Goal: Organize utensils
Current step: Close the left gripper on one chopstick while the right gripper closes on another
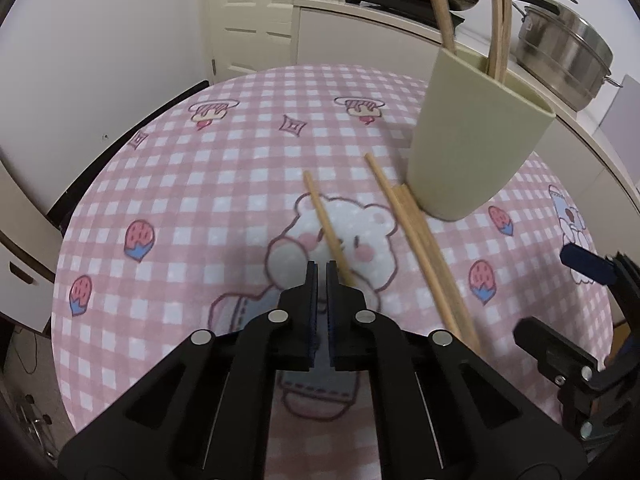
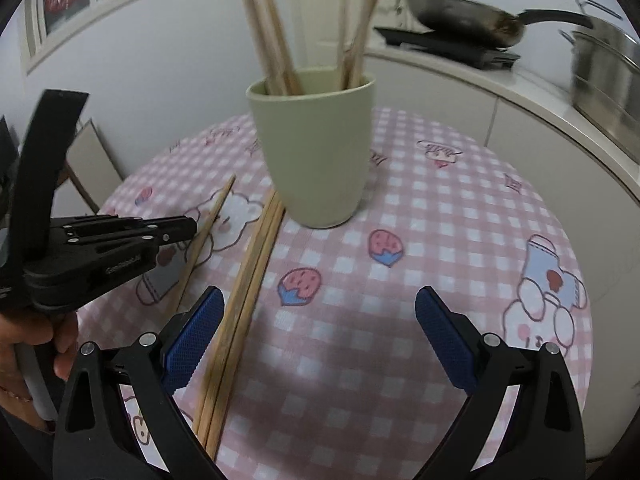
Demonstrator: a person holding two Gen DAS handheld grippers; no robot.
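The left gripper (image 1: 322, 270) hung low over the worktop (image 1: 180, 184), which wore a pink checked cloth printed with bears and strawberries. Its jaws were pressed together with nothing between them; a single wooden chopstick (image 1: 326, 226) lay on the cloth just to their right, its near end hidden behind the right finger, so contact could not be judged.

Further right, a pair of loose chopsticks (image 1: 416, 240) lay side by side, their far ends running up to the foot of a pale green cup (image 1: 472, 144). The cup stood upright on the cloth and held several chopsticks in the cup (image 2: 280, 40) that leaned against its rim.

The right gripper (image 2: 316, 340) hovered over the cloth with its jaws spread wide and empty. From its camera the loose pair ran past the inner side of its left blue pad (image 2: 196, 340), close beside it; whether they touched could not be told. The cup stood straight ahead of the open jaws, and the left gripper, held by a hand (image 2: 36, 344), reached in from the left edge.

Behind the worktop a white counter (image 2: 460, 80) carried a dark frying pan (image 2: 468, 14) on a black cooktop (image 2: 448, 46) and a stainless steel steamer pot (image 1: 564, 56).
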